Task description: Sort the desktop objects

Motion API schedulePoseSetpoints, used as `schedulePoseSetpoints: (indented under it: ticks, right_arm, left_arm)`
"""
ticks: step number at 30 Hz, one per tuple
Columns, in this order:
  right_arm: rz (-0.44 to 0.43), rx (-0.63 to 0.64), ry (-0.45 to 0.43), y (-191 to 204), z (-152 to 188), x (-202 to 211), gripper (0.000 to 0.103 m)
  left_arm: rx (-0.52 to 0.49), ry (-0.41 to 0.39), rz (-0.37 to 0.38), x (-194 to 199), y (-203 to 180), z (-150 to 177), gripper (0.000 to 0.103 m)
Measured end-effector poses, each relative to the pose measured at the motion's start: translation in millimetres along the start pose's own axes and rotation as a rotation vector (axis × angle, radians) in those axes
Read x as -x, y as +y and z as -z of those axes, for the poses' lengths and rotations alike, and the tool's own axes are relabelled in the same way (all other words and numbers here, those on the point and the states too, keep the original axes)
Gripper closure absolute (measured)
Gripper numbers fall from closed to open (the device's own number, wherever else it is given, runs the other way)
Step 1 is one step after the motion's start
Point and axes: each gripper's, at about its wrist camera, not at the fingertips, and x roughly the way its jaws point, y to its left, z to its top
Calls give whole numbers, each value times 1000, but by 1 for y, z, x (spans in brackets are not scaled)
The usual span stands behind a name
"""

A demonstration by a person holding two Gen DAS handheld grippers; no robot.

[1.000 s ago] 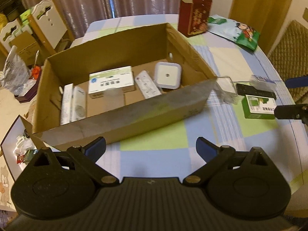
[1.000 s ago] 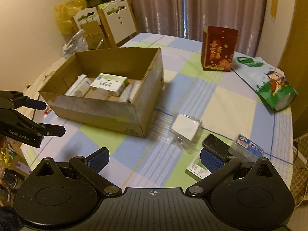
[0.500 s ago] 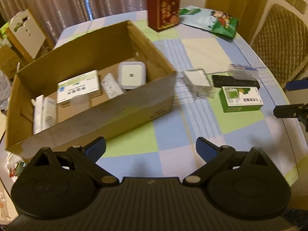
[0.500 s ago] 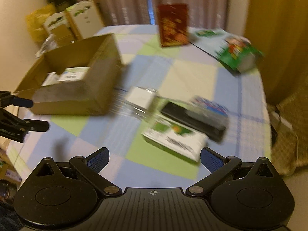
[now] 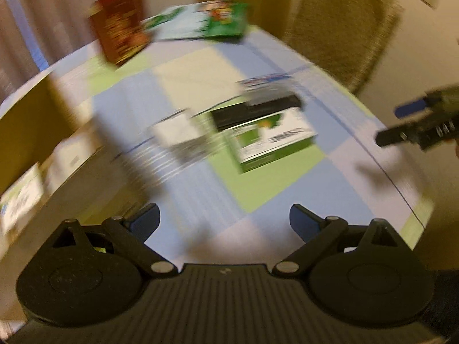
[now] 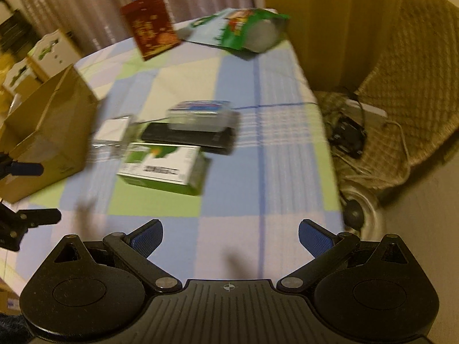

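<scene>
Both the left gripper (image 5: 223, 218) and the right gripper (image 6: 231, 236) hang empty above the checked tablecloth (image 6: 229, 223), jaws spread wide. The nearest thing left to sort, a green-and-white carton (image 6: 163, 166), lies flat just ahead of the right gripper; its stiff, square edges should grip well. Touching its far side lies a slim black remote (image 6: 189, 139), with a clear plastic case (image 6: 200, 114) apparently on top, so a careless close could drag or topple them. The cardboard box (image 6: 48, 132) stands to the left.
</scene>
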Motion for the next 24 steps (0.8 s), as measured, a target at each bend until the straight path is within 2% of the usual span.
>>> schedulePoseSetpoints:
  ticks: [7,11,13,17,21,24]
  right_arm:
    - [53,-107,29,-44,13,3,0]
    - [65,-164,48,-62,20,4,0]
    - [68,-183,56,-67,21,3,0]
    - [72,-198,67,-73,21,0,0]
    - [66,-199,79,-77,17,-6,0]
    - [52,-168,87,-73,7,-15,0]
  left_arm:
    - [-314,-52,76,-45,-37,-43,14]
    - [-435,-42,119,-76,-50,-67,14]
    - [-464,-17,150,-93,-55,-76,14]
    - [-461,41,144,-120,-54,-82,16]
    - [-430,92,135,-131,-46,-78,39]
    - [-397,118,158,-123,-36,-69,48]
